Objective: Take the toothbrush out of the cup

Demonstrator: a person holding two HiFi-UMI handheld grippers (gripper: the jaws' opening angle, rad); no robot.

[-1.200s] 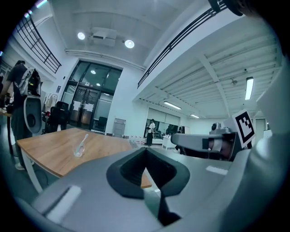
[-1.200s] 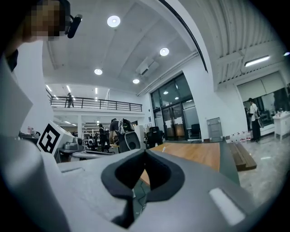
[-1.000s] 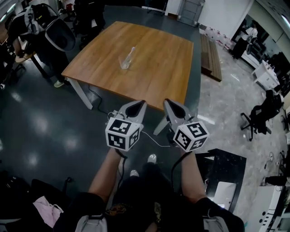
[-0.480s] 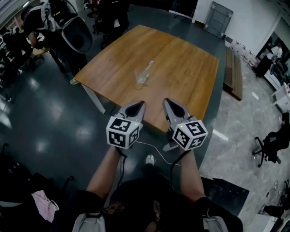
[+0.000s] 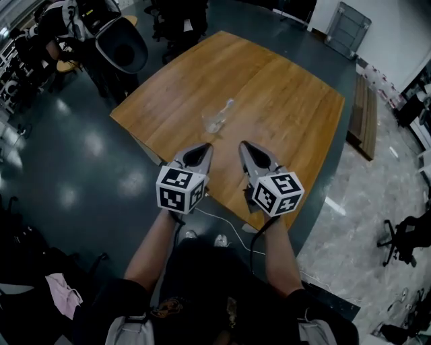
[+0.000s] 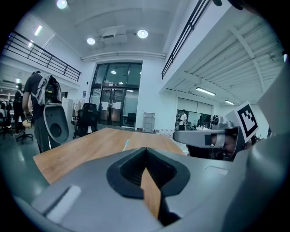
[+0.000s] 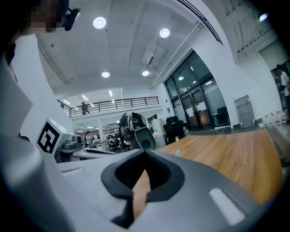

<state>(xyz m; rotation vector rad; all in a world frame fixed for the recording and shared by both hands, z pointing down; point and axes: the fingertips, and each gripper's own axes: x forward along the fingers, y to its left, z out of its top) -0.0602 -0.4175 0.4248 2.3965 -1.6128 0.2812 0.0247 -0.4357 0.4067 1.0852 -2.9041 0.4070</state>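
Observation:
A clear cup [image 5: 213, 124] stands on the wooden table [image 5: 283, 114], near its middle. A pale toothbrush [image 5: 227, 108] leans out of the cup, head up and away from me. Only the brush tip shows in the left gripper view [image 6: 126, 144] and in the right gripper view [image 7: 177, 153]. My left gripper [image 5: 201, 147] and right gripper [image 5: 244, 145] are side by side over the table's near edge, short of the cup and pointing at it. Both are shut and hold nothing. The jaws meet in the left gripper view [image 6: 145, 150] and the right gripper view [image 7: 145, 152].
A person with a backpack [image 5: 64, 17] and a dark chair [image 5: 123, 46] are beyond the table's far left corner. A low wooden bench [image 5: 363, 114] lies to the table's right. A white cable [image 5: 225, 219] runs on the floor by my feet.
I have walked toward the table with both grippers held out. The cup now lies much closer, and the grippers' tips have come over the table's near edge. Both stay shut.

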